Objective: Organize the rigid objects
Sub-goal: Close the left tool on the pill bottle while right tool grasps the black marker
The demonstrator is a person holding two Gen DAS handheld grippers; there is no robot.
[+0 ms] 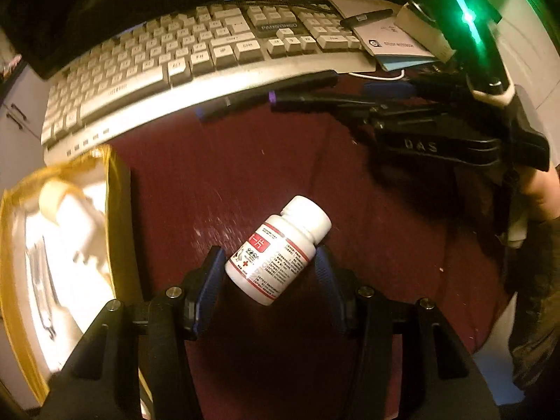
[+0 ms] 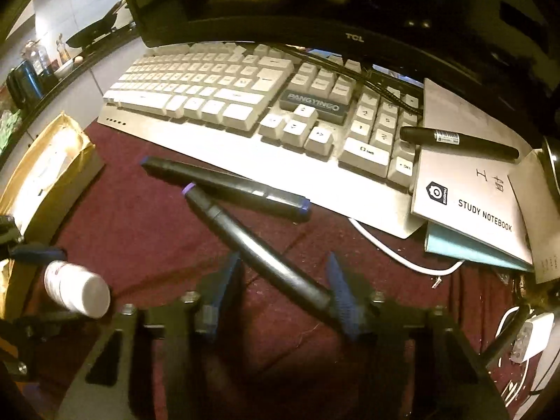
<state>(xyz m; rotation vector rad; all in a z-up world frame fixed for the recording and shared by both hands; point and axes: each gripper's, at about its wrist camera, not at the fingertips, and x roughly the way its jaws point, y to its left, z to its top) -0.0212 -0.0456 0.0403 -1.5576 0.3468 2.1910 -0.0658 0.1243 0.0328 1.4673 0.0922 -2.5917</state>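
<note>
Left tongs [image 1: 269,269] steeply downward, clamped on pill bottle [image 1: 280,248].

The dark red cloth-covered bench [image 1: 266,161] carries a white plastic keyboard [image 2: 217,105] along its far side, a black monitor [image 2: 315,7] standing behind it; two black marker pens lie crossed just near of the keyboard, one [image 2: 227,189] alongside its edge, the other [image 2: 259,245] running nearward between the right gripper's fingers [image 2: 343,297]; a grey paper study notebook [image 2: 469,182] overlaps the keyboard's right end, a black cylindrical pen [image 2: 458,143] lying on it; an open brown cardboard box [image 1: 59,245] sits at the left; a white plastic pill bottle [image 1: 280,248] lies tilted between the left gripper's fingers [image 1: 213,273], right of the box.
</note>
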